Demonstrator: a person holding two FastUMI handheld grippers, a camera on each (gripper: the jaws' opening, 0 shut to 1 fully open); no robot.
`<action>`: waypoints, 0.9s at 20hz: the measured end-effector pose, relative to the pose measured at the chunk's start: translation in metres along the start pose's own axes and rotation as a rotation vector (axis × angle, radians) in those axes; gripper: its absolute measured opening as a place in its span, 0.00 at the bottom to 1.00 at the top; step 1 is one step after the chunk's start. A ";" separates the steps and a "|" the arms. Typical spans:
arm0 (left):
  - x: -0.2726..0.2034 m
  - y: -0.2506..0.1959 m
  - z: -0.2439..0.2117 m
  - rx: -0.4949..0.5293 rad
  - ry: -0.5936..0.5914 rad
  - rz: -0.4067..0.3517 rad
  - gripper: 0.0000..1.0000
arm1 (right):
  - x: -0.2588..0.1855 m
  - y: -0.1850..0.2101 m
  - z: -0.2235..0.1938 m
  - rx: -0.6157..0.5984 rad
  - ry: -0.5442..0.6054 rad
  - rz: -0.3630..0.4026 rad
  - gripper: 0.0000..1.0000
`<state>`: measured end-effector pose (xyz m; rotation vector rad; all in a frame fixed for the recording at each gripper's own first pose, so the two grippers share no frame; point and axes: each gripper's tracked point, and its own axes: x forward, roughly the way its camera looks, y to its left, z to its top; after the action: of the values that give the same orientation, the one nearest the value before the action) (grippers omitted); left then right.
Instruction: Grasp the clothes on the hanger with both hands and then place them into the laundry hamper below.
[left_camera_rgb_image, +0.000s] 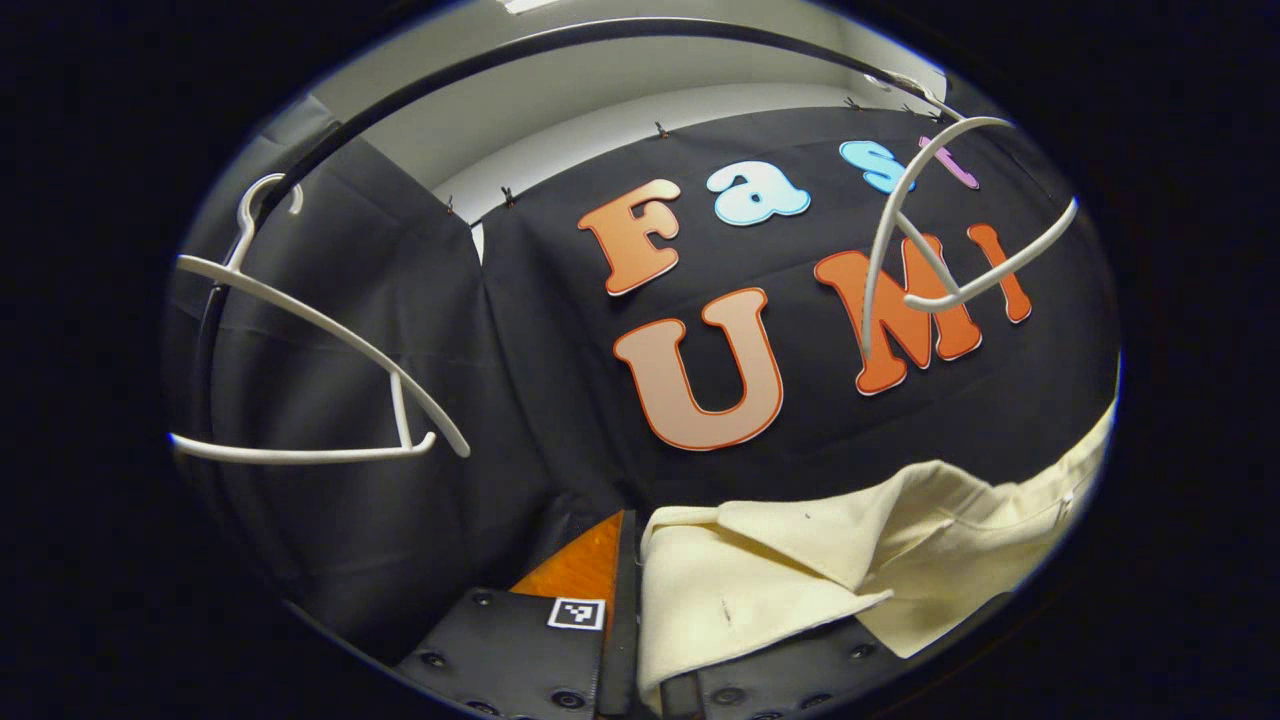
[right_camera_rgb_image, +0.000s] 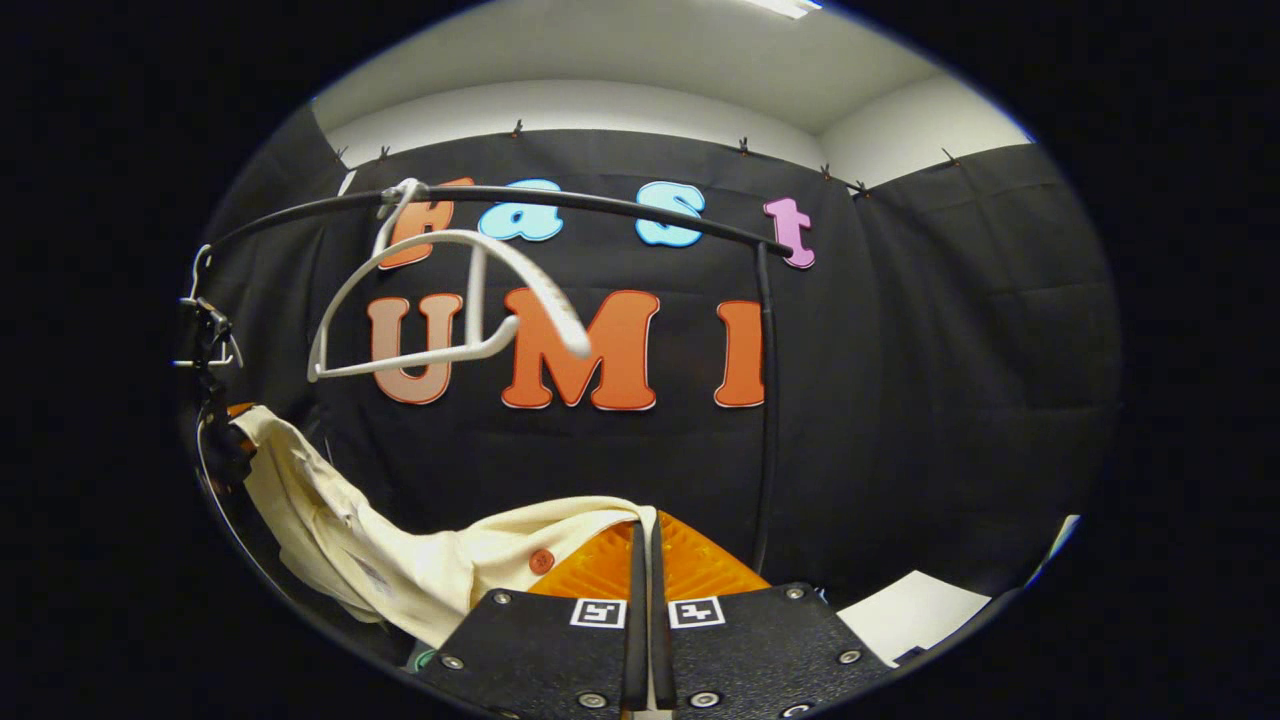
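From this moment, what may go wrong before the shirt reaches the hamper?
1. The right gripper pinches just a thin edge of the cream shirt; the fabric may slip out.
2. The shirt hangs slack between the right gripper and the left gripper; the loose part may miss the hamper, which is out of sight.
3. An empty white hanger on the rail hangs close above and may snag the shirt.

Cream shirt (left_camera_rgb_image: 780, 580) is soft matt cloth; white hangers (right_camera_rgb_image: 450, 300) smooth plastic; rail (right_camera_rgb_image: 600, 205) dark, smooth.

Cloth-walled recording booth, black clothes rail (right_camera_rgb_image: 600, 203), white hangers (left_camera_rgb_image: 320, 340)
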<state>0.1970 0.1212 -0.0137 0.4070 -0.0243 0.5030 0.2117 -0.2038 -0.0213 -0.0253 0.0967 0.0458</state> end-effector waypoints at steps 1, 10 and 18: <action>-0.011 -0.008 0.001 -0.013 0.007 -0.029 0.12 | -0.006 0.014 -0.004 0.011 0.009 0.023 0.01; -0.116 -0.118 -0.004 -0.245 0.120 -0.400 0.12 | -0.030 0.149 -0.041 0.050 0.075 0.297 0.01; -0.156 -0.175 -0.123 -0.382 0.468 -0.529 0.28 | -0.004 0.193 -0.160 0.085 0.324 0.360 0.02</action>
<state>0.1334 -0.0431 -0.2108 -0.0910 0.4243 0.0535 0.1834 -0.0159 -0.1850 0.0705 0.4264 0.3983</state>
